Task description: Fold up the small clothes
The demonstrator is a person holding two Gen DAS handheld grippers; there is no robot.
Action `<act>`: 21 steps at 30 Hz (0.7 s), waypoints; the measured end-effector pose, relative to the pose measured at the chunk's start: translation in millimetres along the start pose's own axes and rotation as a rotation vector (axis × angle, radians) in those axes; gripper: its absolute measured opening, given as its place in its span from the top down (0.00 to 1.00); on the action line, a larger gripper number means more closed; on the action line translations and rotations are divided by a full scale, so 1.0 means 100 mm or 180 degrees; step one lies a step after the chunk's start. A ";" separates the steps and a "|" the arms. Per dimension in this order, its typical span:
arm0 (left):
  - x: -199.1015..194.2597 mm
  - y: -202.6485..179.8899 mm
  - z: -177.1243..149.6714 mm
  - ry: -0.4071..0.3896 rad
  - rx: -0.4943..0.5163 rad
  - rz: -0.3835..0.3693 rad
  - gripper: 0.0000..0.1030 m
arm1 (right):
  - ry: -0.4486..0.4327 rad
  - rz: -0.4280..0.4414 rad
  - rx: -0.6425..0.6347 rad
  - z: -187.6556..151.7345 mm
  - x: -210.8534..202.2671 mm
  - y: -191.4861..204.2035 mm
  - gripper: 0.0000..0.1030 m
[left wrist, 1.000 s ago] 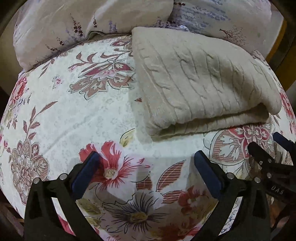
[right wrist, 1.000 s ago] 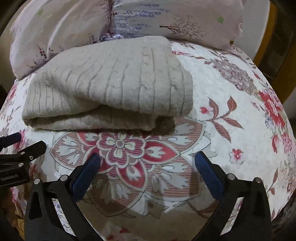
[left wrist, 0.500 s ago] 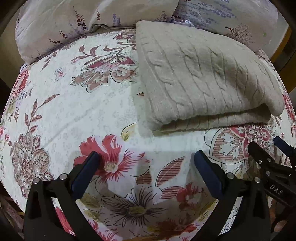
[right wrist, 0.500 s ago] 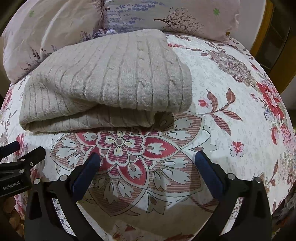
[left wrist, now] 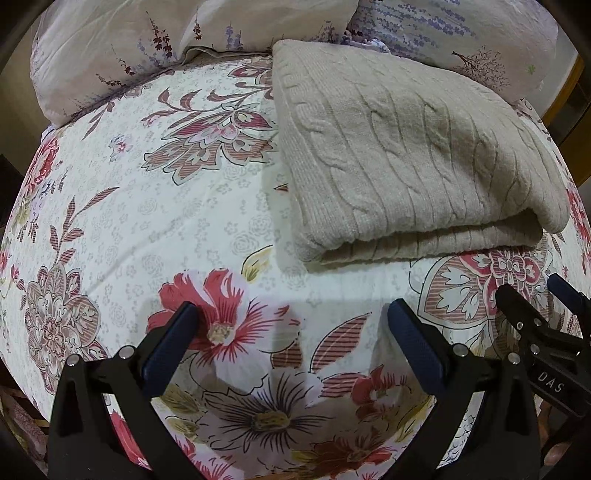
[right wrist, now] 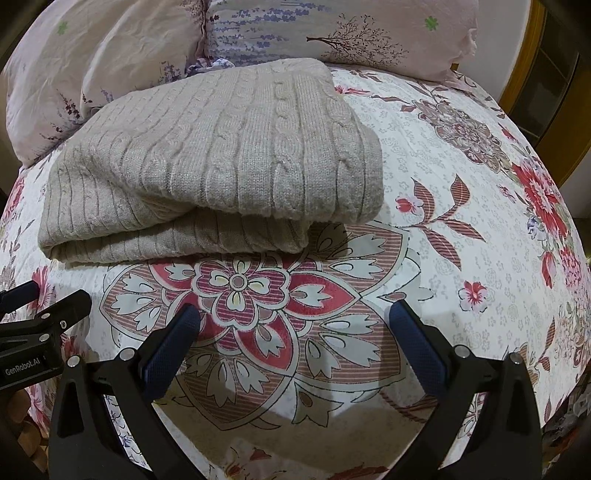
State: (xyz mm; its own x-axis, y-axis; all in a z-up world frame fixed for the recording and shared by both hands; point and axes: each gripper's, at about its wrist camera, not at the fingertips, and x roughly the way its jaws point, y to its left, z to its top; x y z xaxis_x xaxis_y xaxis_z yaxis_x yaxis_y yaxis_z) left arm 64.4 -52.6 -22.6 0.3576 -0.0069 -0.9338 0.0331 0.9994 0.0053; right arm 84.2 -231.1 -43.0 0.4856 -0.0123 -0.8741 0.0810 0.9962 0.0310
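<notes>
A beige cable-knit sweater [left wrist: 406, 155] lies folded in a thick rectangle on the floral bedspread [left wrist: 147, 221], its folded edge toward me. It also shows in the right wrist view [right wrist: 221, 155]. My left gripper [left wrist: 291, 314] is open and empty, hovering over the bedspread just in front of the sweater's left corner. My right gripper [right wrist: 293, 314] is open and empty, in front of the sweater's right half. The right gripper shows at the right edge of the left wrist view [left wrist: 539, 306]; the left gripper shows at the left edge of the right wrist view [right wrist: 44, 306].
Two pillows [left wrist: 147, 44] [right wrist: 332, 33] lie against the head of the bed right behind the sweater. A wooden frame [right wrist: 546, 92] stands at the far right. The bedspread [right wrist: 480, 221] stretches out to the right of the sweater.
Both grippers have drawn back a little from the sweater and risen slightly, so the sweater sits higher and farther in both views. The sweater itself has not moved.
</notes>
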 end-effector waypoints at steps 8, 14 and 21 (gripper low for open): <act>0.01 0.00 0.01 0.0007 -0.0001 0.0002 0.02 | 0.0006 -0.0003 0.0008 0.00 0.00 0.00 0.01; 0.01 0.00 0.01 0.0007 -0.0004 0.0003 0.02 | 0.0006 -0.0004 0.0010 0.00 0.00 0.00 0.01; 0.01 -0.01 0.00 0.0007 -0.0008 0.0005 0.02 | 0.0008 0.0000 0.0003 0.00 0.00 0.00 0.01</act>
State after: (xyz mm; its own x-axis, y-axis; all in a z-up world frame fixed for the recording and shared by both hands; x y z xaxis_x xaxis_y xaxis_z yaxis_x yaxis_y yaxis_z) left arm 64.8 -53.4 -23.1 0.3557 -0.0054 -0.9346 0.0301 0.9995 0.0057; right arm 84.6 -231.1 -43.3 0.4833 -0.0120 -0.8754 0.0817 0.9962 0.0314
